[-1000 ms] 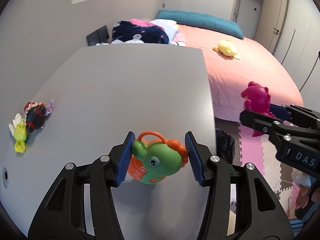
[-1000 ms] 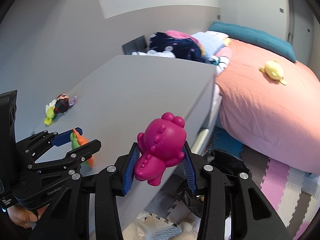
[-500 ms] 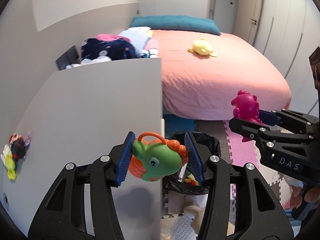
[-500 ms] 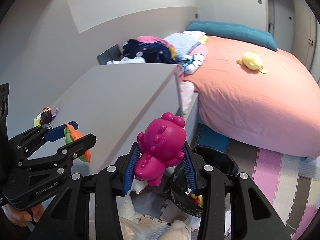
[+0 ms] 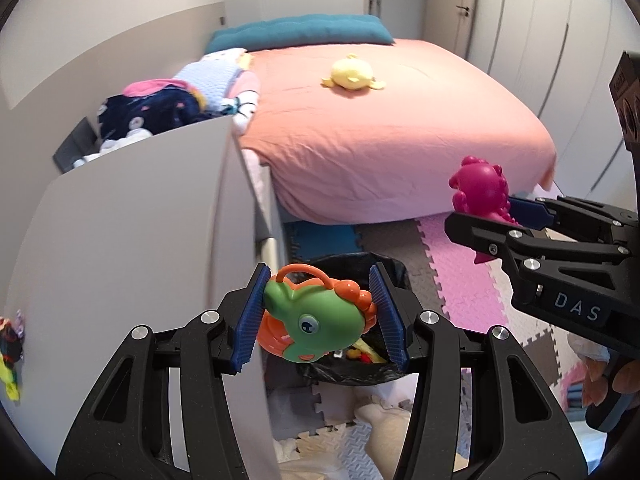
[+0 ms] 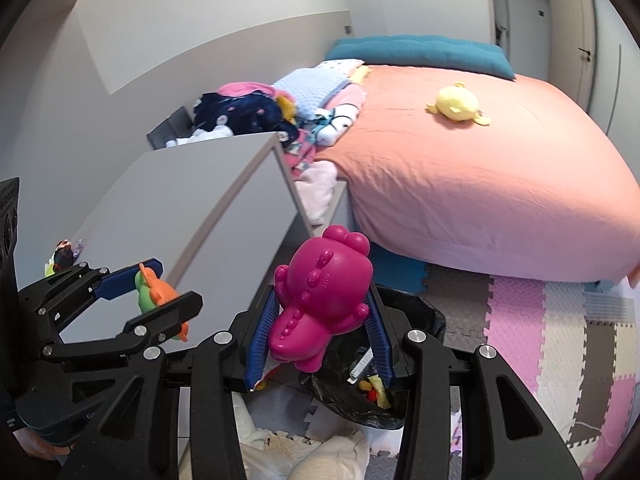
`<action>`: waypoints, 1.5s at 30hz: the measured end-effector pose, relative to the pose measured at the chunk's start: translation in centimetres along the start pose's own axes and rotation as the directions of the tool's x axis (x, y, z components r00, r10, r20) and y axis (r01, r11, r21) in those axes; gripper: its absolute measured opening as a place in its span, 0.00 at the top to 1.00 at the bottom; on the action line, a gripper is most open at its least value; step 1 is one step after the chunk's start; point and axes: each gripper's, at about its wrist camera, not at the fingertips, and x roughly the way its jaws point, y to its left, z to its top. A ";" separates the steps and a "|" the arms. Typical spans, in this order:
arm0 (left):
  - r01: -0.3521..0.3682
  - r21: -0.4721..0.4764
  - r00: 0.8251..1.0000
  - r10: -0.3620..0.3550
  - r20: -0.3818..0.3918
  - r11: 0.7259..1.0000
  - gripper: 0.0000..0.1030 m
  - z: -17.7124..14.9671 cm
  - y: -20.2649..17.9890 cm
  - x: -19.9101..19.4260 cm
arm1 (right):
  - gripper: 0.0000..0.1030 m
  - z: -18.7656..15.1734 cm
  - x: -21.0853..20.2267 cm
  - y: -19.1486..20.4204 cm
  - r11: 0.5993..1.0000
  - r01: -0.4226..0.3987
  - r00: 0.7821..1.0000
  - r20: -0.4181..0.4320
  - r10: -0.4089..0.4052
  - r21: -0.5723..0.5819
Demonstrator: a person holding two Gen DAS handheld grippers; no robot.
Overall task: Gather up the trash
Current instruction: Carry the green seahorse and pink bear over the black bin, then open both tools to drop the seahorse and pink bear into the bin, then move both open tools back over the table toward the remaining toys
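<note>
My left gripper (image 5: 320, 316) is shut on a green and orange fish toy (image 5: 316, 320), also visible in the right wrist view as the fish toy (image 6: 154, 292) in the left gripper (image 6: 160, 292). My right gripper (image 6: 320, 320) is shut on a magenta dinosaur toy (image 6: 320, 296); the left wrist view shows that dinosaur toy (image 5: 482, 192) at the right, held by the right gripper (image 5: 496, 216). A bin lined with a black bag (image 5: 352, 372) stands on the floor just below both toys, with scraps inside; the bin (image 6: 400, 360) lies behind the dinosaur.
A grey table (image 5: 120, 240) fills the left, with a small toy cluster (image 5: 10, 344) at its far edge. A pink bed (image 5: 380, 132) carries a yellow plush (image 5: 352, 74) and piled clothes (image 5: 160, 108). Foam puzzle mats (image 6: 540, 320) cover the floor.
Both grippers swung right, off the table top and out over the floor by the bin, each still holding its toy. The bed and the bin now fill more of both views.
</note>
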 end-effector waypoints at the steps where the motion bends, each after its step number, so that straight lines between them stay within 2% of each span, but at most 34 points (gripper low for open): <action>1: 0.005 0.005 1.000 -0.005 -0.003 1.000 0.51 0.0 -0.2 0.2 | 0.57 0.0 0.0 -0.4 1.000 0.005 1.000 -0.001 -0.005 0.005; 9: 0.058 0.049 0.998 -0.056 -0.041 0.997 0.51 0.4 -2.7 2.3 | 0.57 -0.4 0.1 -3.2 0.998 0.046 0.999 -0.012 -0.045 0.048; 15: 0.082 0.058 0.994 -0.077 -0.080 0.995 0.50 0.3 -3.1 4.1 | 0.55 -0.5 0.9 -4.2 0.997 0.056 0.998 -0.041 -0.053 0.059; 16: 0.088 0.066 0.991 -0.081 -0.102 0.994 0.40 0.3 -3.2 4.6 | 0.48 -0.4 1.2 -4.2 0.997 0.060 0.997 -0.057 -0.057 0.057; 17: 0.073 0.073 0.992 -0.065 -0.112 0.995 0.24 0.2 -3.2 5.0 | 0.28 -0.3 1.4 -4.3 0.995 0.087 0.995 -0.061 -0.084 0.057; 18: 0.051 0.078 0.994 -0.043 -0.100 0.996 0.06 0.2 -3.1 5.0 | 0.20 -0.3 1.3 -4.3 0.992 0.117 0.992 -0.049 -0.114 0.057; 20: 0.030 0.087 0.995 -0.021 -0.102 0.996 0.06 0.0 -3.0 5.1 | 0.20 -0.3 1.2 -4.3 0.988 0.143 0.990 -0.026 -0.142 0.052; 29: 0.018 0.050 0.995 -0.013 -0.103 0.999 0.06 -0.4 -0.9 4.7 | 0.21 0.0 1.7 -4.0 0.990 0.130 0.991 -0.031 -0.128 0.046; 45: -0.009 -0.004 0.996 0.008 -0.089 1.000 0.06 -1.3 1.7 3.3 | 0.20 0.5 2.1 -0.6 0.996 0.094 0.995 -0.028 -0.094 -0.003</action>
